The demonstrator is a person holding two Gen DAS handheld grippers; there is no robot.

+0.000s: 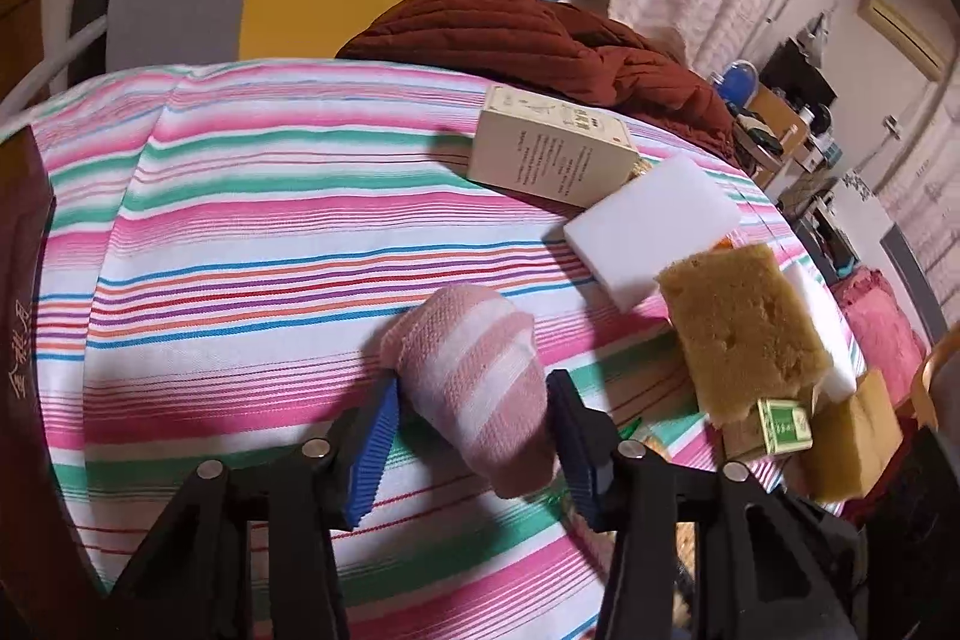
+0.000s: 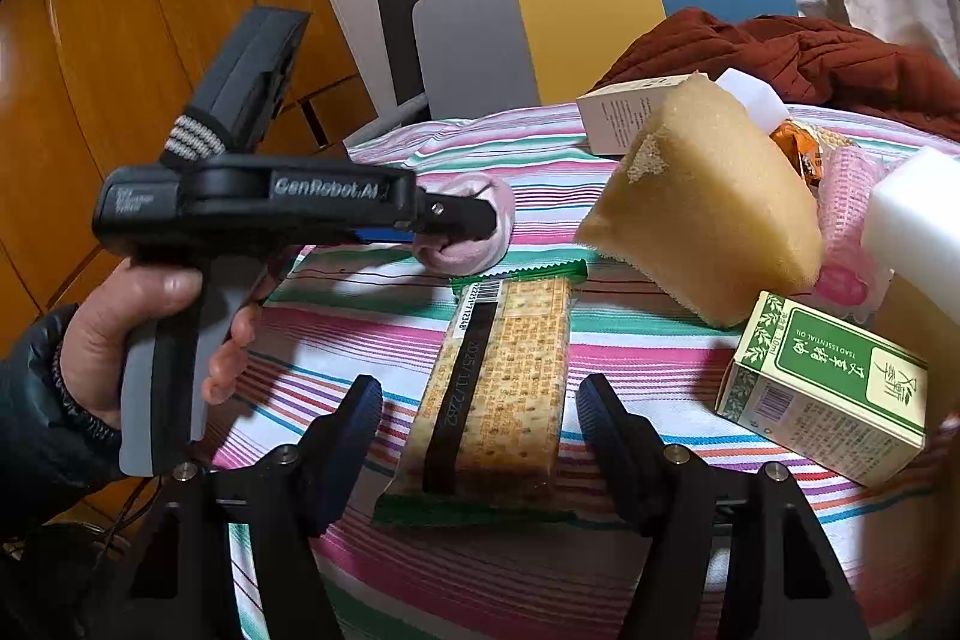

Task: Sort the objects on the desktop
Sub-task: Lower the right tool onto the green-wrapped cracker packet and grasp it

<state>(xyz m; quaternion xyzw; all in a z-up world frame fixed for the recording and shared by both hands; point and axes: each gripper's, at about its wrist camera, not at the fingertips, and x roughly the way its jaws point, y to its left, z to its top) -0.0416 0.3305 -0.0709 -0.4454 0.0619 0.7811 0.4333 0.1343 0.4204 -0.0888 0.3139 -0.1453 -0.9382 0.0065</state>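
Gripping one pink sock (image 1: pixel 480 376): left hand-held gripper (image 1: pixel 474 436); two yellow sponges (image 1: pixel 738 328).

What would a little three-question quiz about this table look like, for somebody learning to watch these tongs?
1. True or false: the left tongs have a pink striped sock between their blue pads.
2. Which item lies between the fingers of the right tongs? A) a cracker packet B) a green box C) a white foam block
3. Fill in: the yellow sponge leans on the pile, and the cloth under everything is ____.

Key: 1 true; 2 A; 3 striped.
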